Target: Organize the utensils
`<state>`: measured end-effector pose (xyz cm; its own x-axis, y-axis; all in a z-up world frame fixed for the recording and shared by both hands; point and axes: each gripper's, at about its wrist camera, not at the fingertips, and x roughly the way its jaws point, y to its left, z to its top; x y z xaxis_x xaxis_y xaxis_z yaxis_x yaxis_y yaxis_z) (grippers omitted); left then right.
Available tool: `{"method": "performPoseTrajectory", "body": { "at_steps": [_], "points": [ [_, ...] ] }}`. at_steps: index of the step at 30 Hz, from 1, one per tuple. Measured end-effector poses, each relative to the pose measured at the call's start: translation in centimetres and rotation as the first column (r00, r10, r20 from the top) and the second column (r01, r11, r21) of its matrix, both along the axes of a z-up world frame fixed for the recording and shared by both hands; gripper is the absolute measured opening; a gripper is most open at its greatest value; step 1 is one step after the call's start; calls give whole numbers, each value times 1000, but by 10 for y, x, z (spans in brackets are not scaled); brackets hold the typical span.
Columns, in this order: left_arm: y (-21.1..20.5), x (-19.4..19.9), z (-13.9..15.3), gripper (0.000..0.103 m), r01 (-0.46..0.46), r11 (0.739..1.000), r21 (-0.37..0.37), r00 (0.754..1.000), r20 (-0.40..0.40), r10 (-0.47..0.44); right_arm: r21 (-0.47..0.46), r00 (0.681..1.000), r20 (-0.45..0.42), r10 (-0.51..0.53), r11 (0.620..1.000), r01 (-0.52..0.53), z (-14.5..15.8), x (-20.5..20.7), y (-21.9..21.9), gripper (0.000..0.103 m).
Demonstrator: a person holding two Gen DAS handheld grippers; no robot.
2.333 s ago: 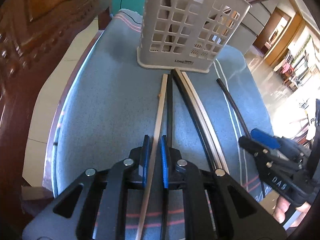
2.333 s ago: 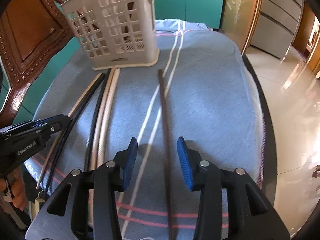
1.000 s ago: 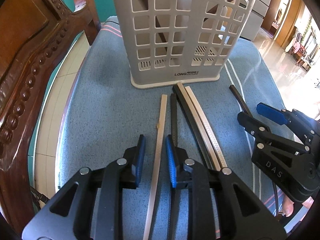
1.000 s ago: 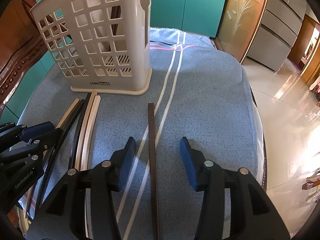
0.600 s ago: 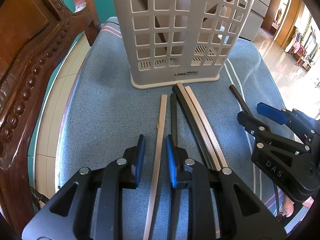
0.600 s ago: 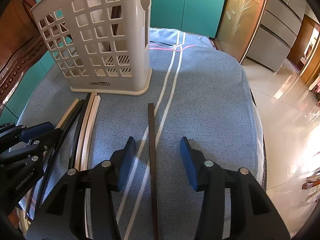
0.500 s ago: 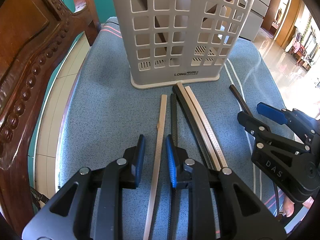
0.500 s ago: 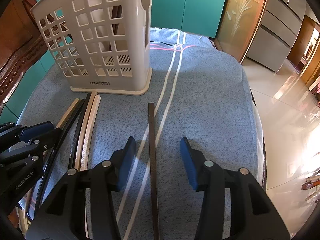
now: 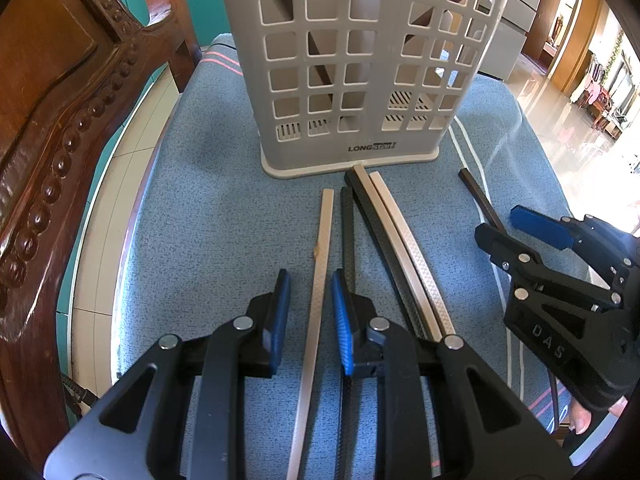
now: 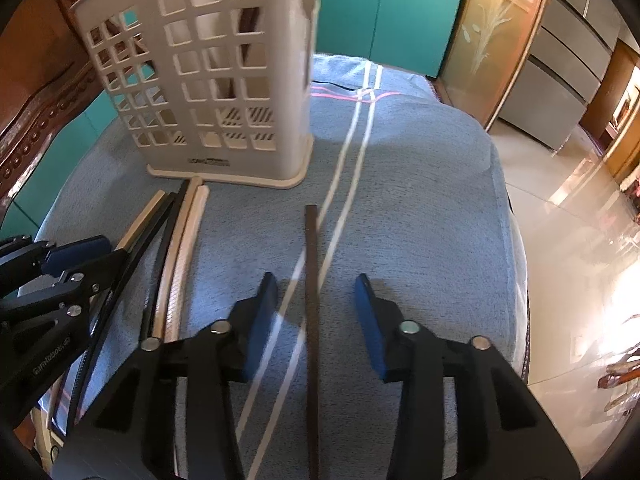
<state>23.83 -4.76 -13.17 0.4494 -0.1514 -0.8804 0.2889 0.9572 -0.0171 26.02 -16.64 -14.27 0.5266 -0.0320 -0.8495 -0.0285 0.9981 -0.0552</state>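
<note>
A beige lattice utensil basket [image 9: 360, 60] stands upright on a blue cloth; it also shows in the right wrist view [image 10: 216, 80]. Several long chopsticks lie in front of it. My left gripper [image 9: 310, 300] is open, its jaws on either side of a beige chopstick [image 9: 320, 256] without touching it; a black chopstick [image 9: 348, 236] lies just right of it. My right gripper [image 10: 316, 304] is open wide, straddling a dark brown chopstick [image 10: 311, 280] lying on the cloth. Dark sticks stand inside the basket.
A black and two beige chopsticks [image 9: 400, 240] lie together between the grippers. A carved wooden chair [image 9: 60, 120] stands close on the left. The cloth-covered table's edge [image 10: 516, 240] drops to a shiny tiled floor on the right. Teal cabinets [image 10: 400, 12] stand behind.
Both grippers moved forward toward the basket since the oldest frames, and the left jaws opened a little off the beige chopstick. Nothing has moved in the last second.
</note>
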Motion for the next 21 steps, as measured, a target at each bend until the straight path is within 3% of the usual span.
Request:
{"method": "performPoseTrajectory", "body": {
  "at_steps": [4,6,9,12,16,21],
  "points": [
    [0,0,1,23,2,1000,0,1000,1,-2,9,999,-13,46,999,-46,1,-2,8,13],
    [1,0,1,23,1,1000,-5,1000,0,-1,10,998,-14,60,998,-60,1,-4,10,8],
    [3,1,0,21,2,1000,-11,1000,1,-2,21,997,-3,78,997,-78,1,-9,13,7],
    [5,-2,1,8,0,1000,-14,1000,4,0,62,997,14,76,995,-76,6,-18,12,7],
    [14,-4,5,7,-22,998,-53,1000,1,22,62,995,75,68,995,-72,27,-29,7,7],
    [26,-18,36,7,-21,996,-87,997,79,28,78,983,172,63,994,-77,69,-45,-2,7]
  ]
}}
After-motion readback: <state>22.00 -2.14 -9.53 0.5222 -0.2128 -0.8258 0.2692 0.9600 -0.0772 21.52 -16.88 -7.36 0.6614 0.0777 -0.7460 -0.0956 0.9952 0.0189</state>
